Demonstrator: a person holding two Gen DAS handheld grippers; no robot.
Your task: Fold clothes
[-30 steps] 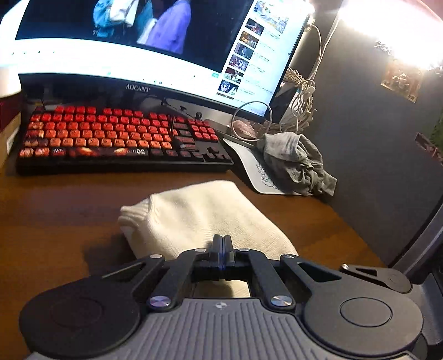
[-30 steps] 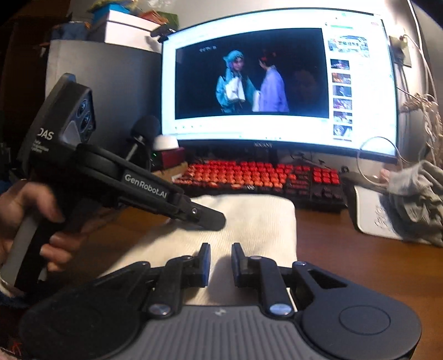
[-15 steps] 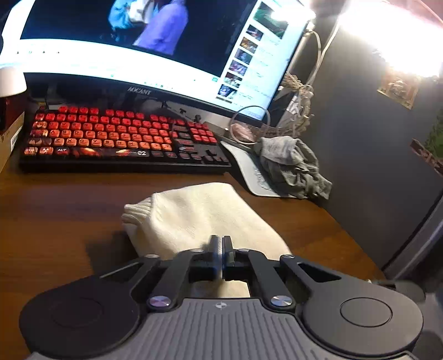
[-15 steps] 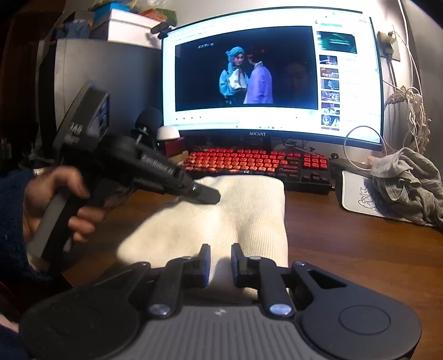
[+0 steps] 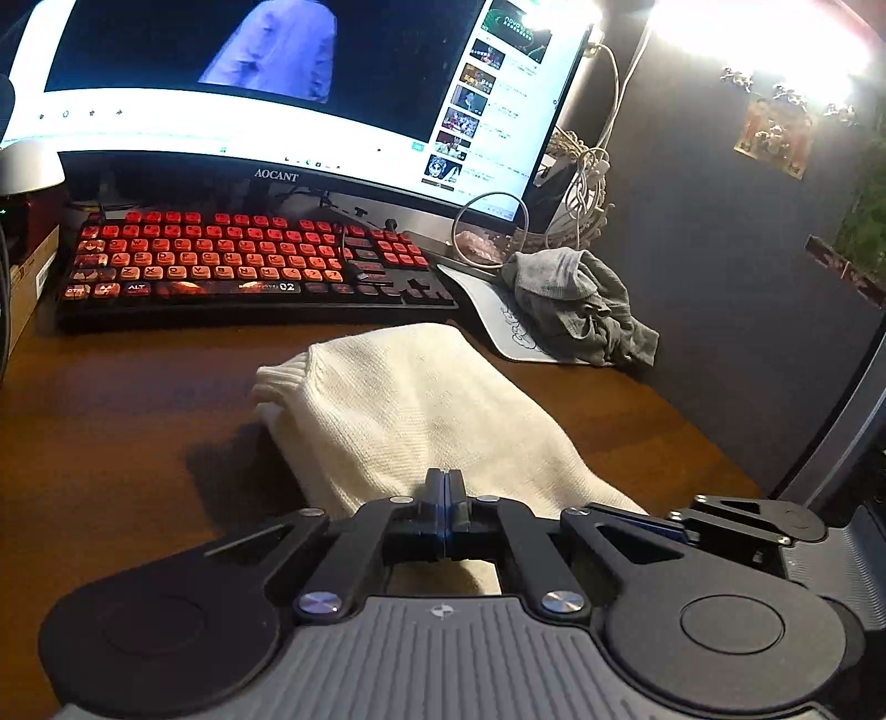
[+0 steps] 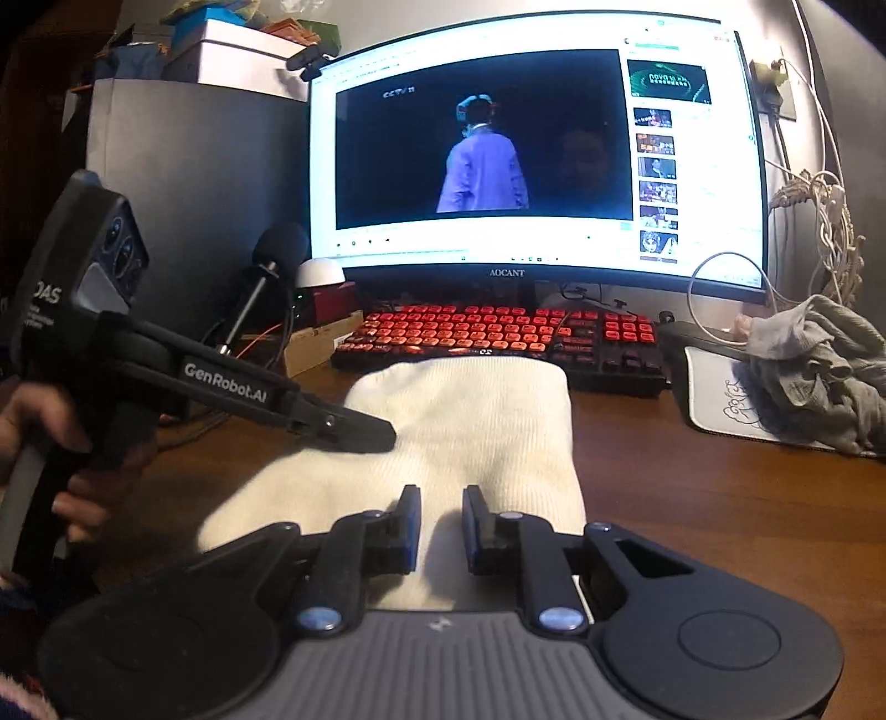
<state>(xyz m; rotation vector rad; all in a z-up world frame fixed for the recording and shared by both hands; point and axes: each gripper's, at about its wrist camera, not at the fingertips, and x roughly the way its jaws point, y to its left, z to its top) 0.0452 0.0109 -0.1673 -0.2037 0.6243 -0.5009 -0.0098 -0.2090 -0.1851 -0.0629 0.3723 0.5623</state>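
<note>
I see the cream garment (image 6: 470, 432) folded on the brown surface (image 6: 720, 498), just in front of the keyboard (image 6: 498, 332). Left of the garment, a hand (image 6: 50, 443) holds my left tongs (image 6: 382, 435), their tips pressed together with nothing between them, resting at the garment's left edge. My right tongs (image 6: 440, 518) stand at the garment's near end with a narrow gap between the pads; cloth bulges up in that gap, but I cannot tell whether the pads pinch it. Right of the keyboard, a crumpled grey cloth (image 6: 819, 371) lies on a white mat (image 6: 720, 399).

Containers: boxes (image 6: 238, 52) sit stacked on a grey cabinet left of the monitor (image 6: 531, 149); their contents are hidden.

Only the right view shows the hand, the microphone (image 6: 277, 249) and those boxes. Only the left view shows the garment's ribbed cuff (image 5: 282, 376) and the dark wall (image 5: 720, 277) right of the keyboard.
</note>
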